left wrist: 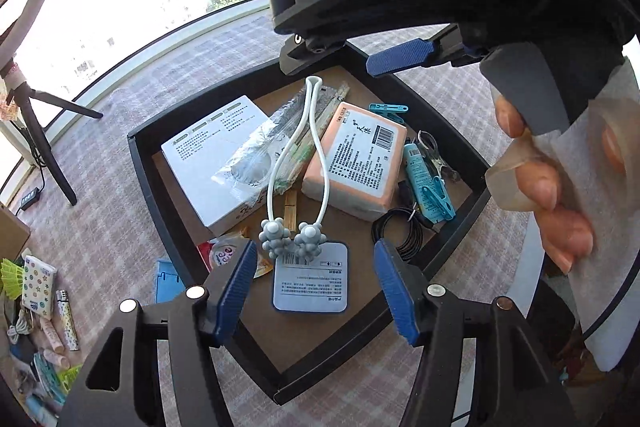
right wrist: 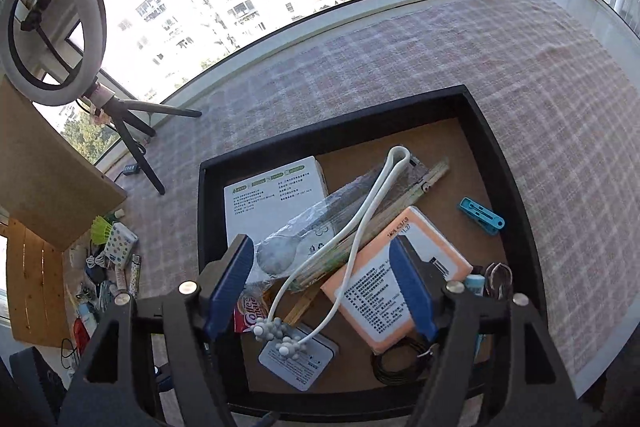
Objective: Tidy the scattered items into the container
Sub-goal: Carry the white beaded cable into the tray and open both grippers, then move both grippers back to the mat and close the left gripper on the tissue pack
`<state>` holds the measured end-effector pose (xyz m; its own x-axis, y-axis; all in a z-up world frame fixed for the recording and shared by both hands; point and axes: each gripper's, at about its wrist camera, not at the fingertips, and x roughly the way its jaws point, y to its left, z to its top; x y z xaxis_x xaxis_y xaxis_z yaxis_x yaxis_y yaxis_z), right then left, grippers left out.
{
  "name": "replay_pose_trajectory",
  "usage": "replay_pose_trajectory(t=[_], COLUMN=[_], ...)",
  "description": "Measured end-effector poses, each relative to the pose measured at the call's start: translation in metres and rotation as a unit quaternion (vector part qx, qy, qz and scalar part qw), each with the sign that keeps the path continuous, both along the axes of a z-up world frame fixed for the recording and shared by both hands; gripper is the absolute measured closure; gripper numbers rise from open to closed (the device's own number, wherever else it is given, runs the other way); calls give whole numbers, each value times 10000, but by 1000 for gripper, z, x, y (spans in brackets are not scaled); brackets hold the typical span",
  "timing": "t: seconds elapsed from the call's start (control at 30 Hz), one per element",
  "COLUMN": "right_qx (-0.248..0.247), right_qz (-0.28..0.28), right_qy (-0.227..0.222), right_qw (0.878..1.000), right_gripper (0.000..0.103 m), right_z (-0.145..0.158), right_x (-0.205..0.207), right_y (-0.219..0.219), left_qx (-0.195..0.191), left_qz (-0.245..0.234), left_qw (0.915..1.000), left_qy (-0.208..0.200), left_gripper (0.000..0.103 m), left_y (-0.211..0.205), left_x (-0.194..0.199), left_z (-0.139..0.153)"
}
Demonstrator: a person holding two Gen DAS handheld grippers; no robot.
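Observation:
A black-walled container (left wrist: 140,163) (right wrist: 500,163) with a brown floor sits on the checked cloth. In it lie a white box (left wrist: 216,155), an orange packet (left wrist: 356,159) (right wrist: 448,247), a white massager with grey knobbed balls (left wrist: 292,239) (right wrist: 280,337), blue clips (left wrist: 430,187), a black cable coil (left wrist: 400,231) and a blue-edged card (left wrist: 310,279). My left gripper (left wrist: 316,287) hovers open over the near corner, with the massager balls just beyond its tips. Open too, my right gripper (right wrist: 320,251) hangs above the box and packet, and shows in the left wrist view (left wrist: 348,57) over the far corner.
More small items lie scattered on the cloth at the left: a patterned tissue pack (left wrist: 38,285) (right wrist: 120,243), a lighter (left wrist: 66,319), a green shuttlecock (right wrist: 100,227). A ring light on a tripod (right wrist: 52,27) and a cardboard box (right wrist: 48,163) stand by the window. A hand (left wrist: 560,195) grips the right tool.

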<state>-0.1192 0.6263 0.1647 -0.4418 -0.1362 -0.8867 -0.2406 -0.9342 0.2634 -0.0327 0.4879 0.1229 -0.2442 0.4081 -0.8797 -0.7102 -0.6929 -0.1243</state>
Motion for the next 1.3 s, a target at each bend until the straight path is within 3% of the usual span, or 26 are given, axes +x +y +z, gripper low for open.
replay_pose_trajectory(t=[0.2, 0.4, 0.63, 0.93, 1.03, 1.2, 1.3], right_qx=[52, 51, 200, 406, 370, 153, 145], right_qz=[360, 790, 1694, 2851, 3059, 3395, 3531], right_qy=[0, 29, 104, 342, 335, 286, 266], right_qw=[9993, 9969, 9853, 9570, 9508, 9401, 9351], right_gripper=[34, 34, 34, 34, 34, 38, 39], right_z=[-5, -18, -31, -40, -42, -52, -61], right_x=[-9, -23, -43, -69, -85, -109, -121], right_y=[-30, -70, -137, -237, -267, -311, -331], left_qx=[-83, -92, -93, 189, 325, 416, 511], left_qz=[628, 1474, 2608, 3826, 4088, 4300, 4305], left_qw=[9980, 9889, 9648, 9217, 9090, 8983, 8964], left_qy=[-15, -139, -333, -611, -745, -800, -926], left_gripper=[45, 45, 46, 49, 56, 62, 73], left_y=[-52, -120, -204, -294, -313, -327, -329], left_x=[-21, -50, -76, -99, -107, -119, -127], left_z=[-6, -17, -39, -64, -72, -82, -88])
